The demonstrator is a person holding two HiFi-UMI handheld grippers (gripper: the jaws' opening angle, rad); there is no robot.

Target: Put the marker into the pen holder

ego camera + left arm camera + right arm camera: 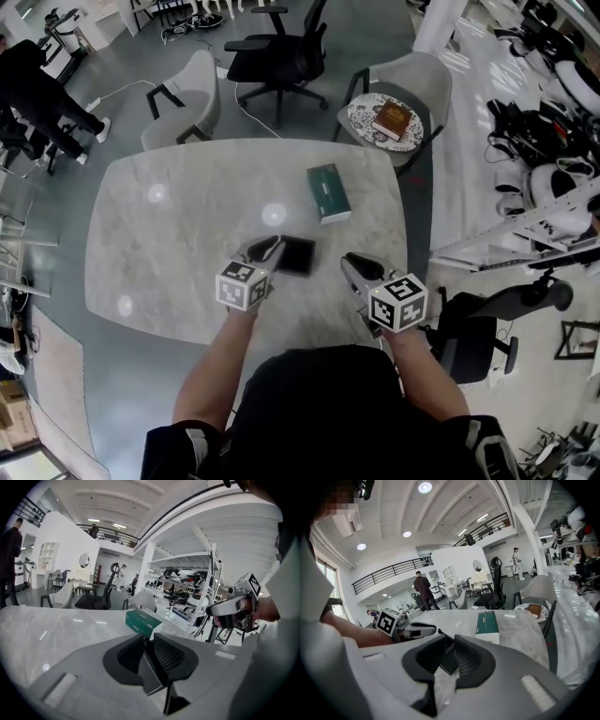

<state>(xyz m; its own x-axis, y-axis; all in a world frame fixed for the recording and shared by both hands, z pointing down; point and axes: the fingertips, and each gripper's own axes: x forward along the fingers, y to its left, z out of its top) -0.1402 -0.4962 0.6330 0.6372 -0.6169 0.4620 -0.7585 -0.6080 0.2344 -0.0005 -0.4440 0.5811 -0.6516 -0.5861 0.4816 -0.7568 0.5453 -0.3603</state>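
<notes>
A black square pen holder rests on the marble table just ahead of me. My left gripper has its tips at the holder's left edge. In the left gripper view its jaws stand together, and the black holder fills the slit below them; I cannot tell whether they touch it. My right gripper hovers a little right of the holder, shut and empty. The right gripper view shows the holder through the narrow slit. No marker shows in any view.
A green box lies on the table beyond the holder. A round side table with a brown book stands at the far right corner. Chairs ring the far side. A person stands far left; equipment racks line the right.
</notes>
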